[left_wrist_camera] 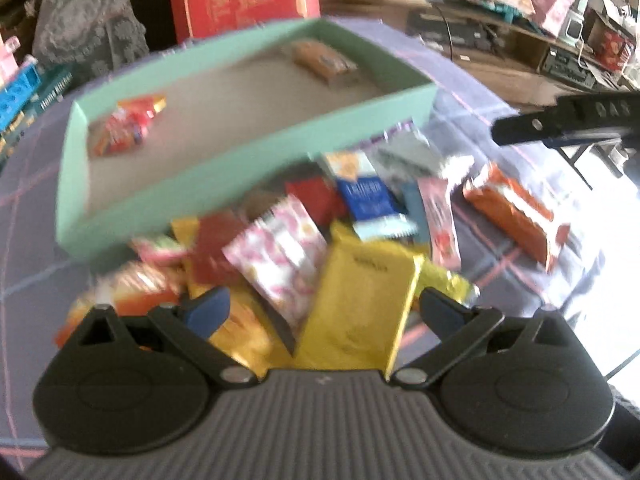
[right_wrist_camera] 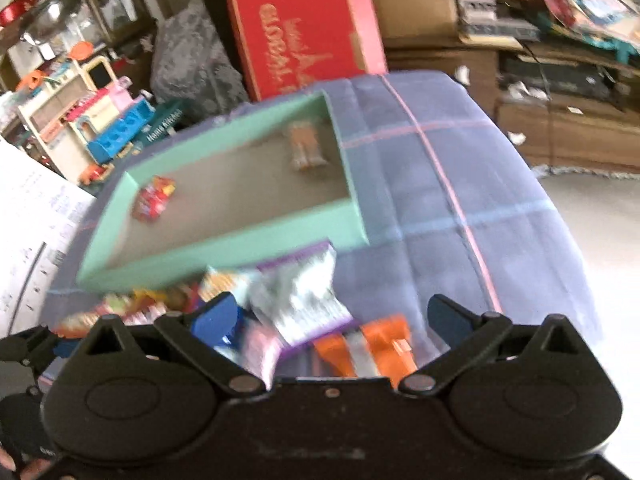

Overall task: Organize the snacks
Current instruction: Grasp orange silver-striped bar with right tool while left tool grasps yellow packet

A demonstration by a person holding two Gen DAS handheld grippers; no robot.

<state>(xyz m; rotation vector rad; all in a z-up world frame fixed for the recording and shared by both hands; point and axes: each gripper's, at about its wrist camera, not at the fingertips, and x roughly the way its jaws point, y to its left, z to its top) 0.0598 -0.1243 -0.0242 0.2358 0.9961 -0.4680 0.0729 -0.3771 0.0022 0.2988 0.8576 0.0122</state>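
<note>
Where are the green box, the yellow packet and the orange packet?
green box [left_wrist_camera: 248, 176]: left wrist view, near wall.
yellow packet [left_wrist_camera: 360, 300]: left wrist view, middle of face.
orange packet [left_wrist_camera: 512, 216]: left wrist view, top face.

My shallow mint-green tray [left_wrist_camera: 248, 178] lies flat on the bench, holding only a red-and-yellow packet [left_wrist_camera: 124, 126] at its left end and a brown wrapped snack [left_wrist_camera: 322, 60] at its right, while a jumbled heap of snack packets [left_wrist_camera: 320, 240] lies just beside its near wall.
</note>
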